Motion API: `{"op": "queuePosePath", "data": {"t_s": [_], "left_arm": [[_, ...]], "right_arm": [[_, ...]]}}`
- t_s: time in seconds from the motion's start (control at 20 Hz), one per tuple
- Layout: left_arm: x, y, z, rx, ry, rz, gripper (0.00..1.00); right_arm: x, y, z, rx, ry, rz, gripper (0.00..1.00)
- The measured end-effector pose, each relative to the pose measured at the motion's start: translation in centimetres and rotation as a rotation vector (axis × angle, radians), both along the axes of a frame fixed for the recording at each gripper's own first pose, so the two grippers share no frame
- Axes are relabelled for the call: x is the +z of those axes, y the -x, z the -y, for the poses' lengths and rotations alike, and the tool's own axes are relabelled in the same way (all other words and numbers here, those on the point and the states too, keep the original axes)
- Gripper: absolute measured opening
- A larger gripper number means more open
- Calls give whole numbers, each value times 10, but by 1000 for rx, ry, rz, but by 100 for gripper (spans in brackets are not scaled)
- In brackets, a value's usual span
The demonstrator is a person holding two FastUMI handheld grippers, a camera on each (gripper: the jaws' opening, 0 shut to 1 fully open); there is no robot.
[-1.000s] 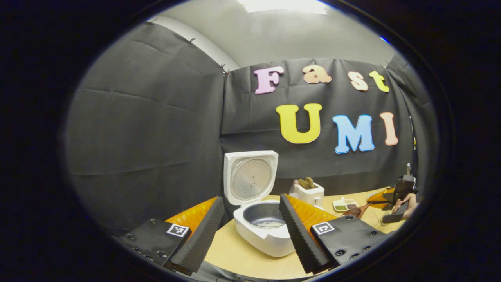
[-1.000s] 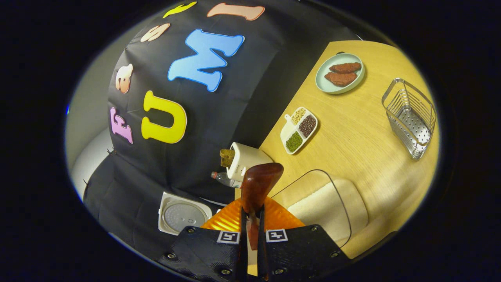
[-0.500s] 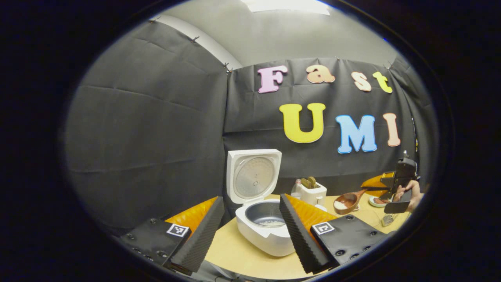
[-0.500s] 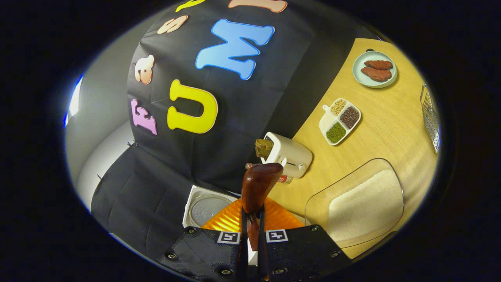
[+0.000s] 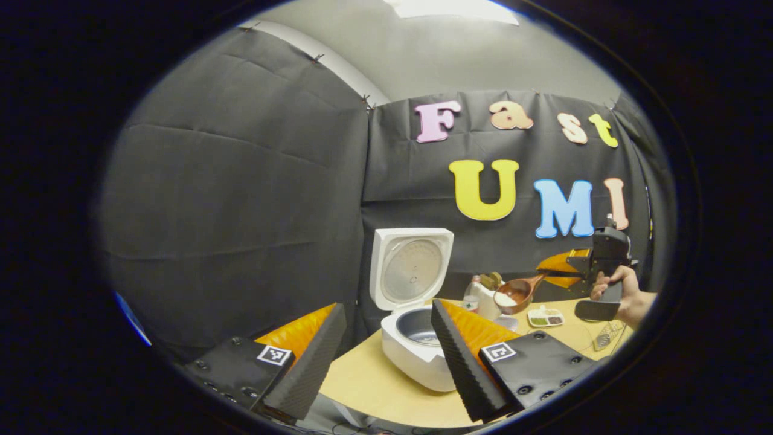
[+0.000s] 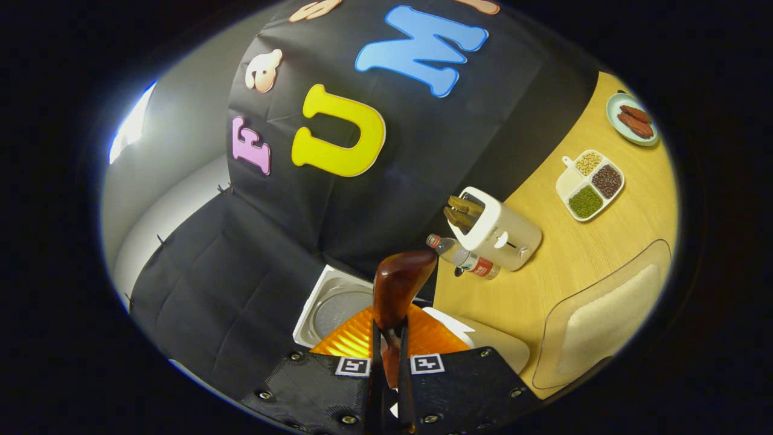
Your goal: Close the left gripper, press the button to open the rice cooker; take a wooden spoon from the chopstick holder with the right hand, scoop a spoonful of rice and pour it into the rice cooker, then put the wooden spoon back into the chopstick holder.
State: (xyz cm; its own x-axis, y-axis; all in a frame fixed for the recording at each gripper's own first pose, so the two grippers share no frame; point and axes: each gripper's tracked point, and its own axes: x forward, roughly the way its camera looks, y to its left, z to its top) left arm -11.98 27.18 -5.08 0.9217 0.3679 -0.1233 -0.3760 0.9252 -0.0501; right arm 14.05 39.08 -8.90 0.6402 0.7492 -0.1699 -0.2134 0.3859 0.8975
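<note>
Rice, a white heap in the brown wooden spoon (image 5: pixel 514 294), has risen from table height and now rides toward the open white rice cooker (image 5: pixel 416 329). Right gripper (image 6: pixel 387 353) fingers clamp its handle; left gripper (image 5: pixel 380 356) fingers stand apart, the cooker beyond them. Pouring seems next.

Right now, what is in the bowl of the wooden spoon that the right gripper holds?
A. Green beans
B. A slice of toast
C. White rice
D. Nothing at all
C: in the left gripper view the wooden spoon, held by the right gripper, carries a small white heap of rice in its bowl, in the air to the right of the open rice cooker.
</note>
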Motion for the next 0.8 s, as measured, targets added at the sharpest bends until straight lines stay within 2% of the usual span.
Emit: {"op": "queuePosePath", "data": {"t_s": [0.45, 0.8], "left_arm": [[-9, 22, -33, 81, 3, -24, 99], [-14, 42, -44, 128, 4, -38, 98]], "right_arm": [[-9, 1, -85, 89, 86, 62, 9], [-31, 6, -139, 168, 271, 191, 10]]}}
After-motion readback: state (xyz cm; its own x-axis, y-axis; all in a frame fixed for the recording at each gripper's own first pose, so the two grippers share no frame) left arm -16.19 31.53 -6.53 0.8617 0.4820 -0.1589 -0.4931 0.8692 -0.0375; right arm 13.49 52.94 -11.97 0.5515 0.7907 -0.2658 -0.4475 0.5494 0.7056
